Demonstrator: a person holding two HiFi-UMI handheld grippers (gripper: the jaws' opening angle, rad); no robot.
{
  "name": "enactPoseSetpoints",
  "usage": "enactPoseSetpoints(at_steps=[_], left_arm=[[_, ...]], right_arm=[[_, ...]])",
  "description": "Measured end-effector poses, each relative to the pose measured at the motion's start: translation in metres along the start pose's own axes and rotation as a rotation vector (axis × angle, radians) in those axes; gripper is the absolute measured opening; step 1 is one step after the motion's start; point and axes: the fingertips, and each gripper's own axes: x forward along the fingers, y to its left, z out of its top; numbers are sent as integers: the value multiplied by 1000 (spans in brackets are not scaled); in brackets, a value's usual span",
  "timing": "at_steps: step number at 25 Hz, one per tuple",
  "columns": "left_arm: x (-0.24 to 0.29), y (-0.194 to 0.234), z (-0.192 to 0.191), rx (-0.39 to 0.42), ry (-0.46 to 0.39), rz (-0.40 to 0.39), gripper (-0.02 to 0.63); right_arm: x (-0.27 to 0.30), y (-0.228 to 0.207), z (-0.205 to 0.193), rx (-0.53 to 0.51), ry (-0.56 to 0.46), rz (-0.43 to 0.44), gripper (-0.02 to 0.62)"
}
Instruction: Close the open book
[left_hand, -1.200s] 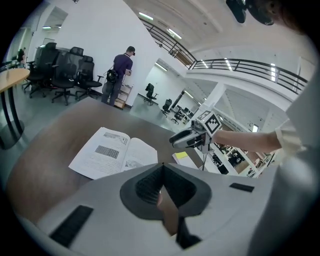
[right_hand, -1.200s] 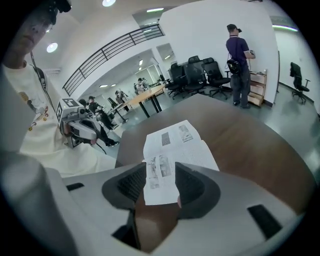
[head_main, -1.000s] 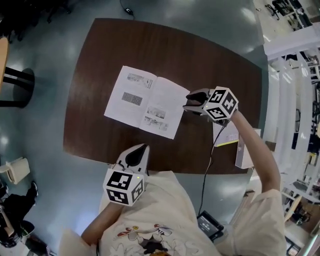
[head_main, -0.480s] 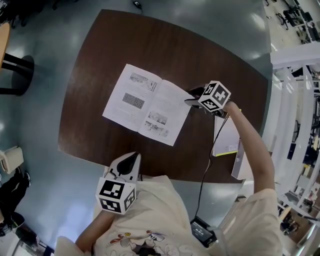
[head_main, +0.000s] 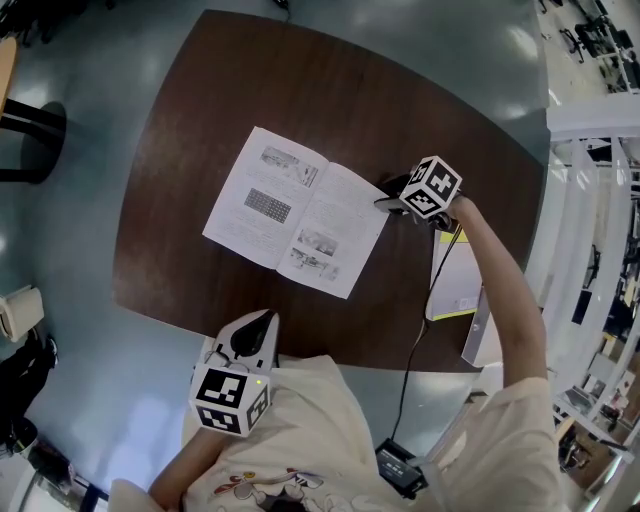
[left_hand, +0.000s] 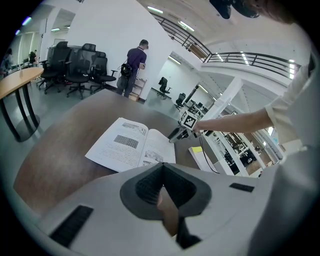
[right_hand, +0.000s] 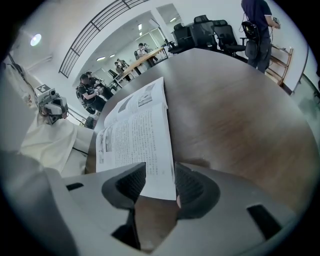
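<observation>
Now, right gripper (head_main: 383, 196), fingers apart, astride a corner of the open book (head_main: 295, 212) — left gripper (head_main: 260, 322) (fingers pressed together) empty.

Right hand-held gripper (right_hand: 159, 174) over the corner of an open book (right_hand: 137, 125).
Its jaws stand apart at 6 o'clock, the nearest page corner between them. The book stretches toward 11 o'clock on the brown surface (right_hand: 235, 115). Office chairs (right_hand: 210, 31) and a standing person (right_hand: 257, 27) are at 1 o'clock, seated people (right_hand: 90, 87) at 10 o'clock.
</observation>
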Motion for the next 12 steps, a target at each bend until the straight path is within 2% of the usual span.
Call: enactPoseSetpoints(at_steps=[6, 12], left_arm=[[18, 2, 1, 3, 22, 5, 6], [43, 3, 2, -12, 71, 20, 6]], right_arm=[[7, -1, -1, -6, 28, 23, 174], [10, -8, -3, -57, 41, -13, 117]])
